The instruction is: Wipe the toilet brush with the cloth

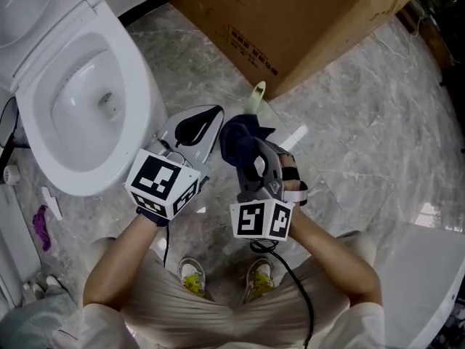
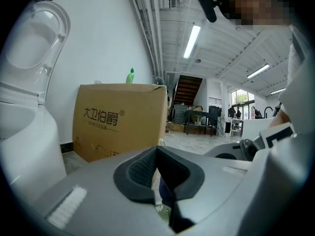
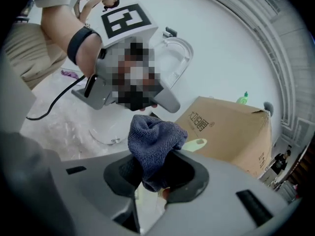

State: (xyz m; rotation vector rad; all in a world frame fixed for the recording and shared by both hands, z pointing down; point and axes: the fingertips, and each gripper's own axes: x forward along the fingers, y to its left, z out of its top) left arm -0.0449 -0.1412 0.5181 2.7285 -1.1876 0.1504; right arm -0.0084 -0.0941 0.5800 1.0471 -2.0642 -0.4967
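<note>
Surfaces as I read them off the feeds

The cloth [image 3: 155, 141] is dark blue, nubby, matt terry. The left gripper [image 2: 157, 173] and right gripper [image 3: 157, 181] that I steer have smooth, matt grey plastic shells and black, finely textured jaws. The toilet [image 1: 138, 86] is glossy white ceramic, the floor [image 1: 363, 137] is polished grey marble-look stone, the box [image 1: 290, 20] is dull brown cardboard, and the toilet brush handle [image 1: 256, 97] is smooth pale plastic.

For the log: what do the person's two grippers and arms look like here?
The left gripper and right gripper are light grey shells with black pads; each carries a white cube with black square markers. A black cable trails from the right one. The left wrist wears a dark wristband; the sleeves are short and pale.
</note>
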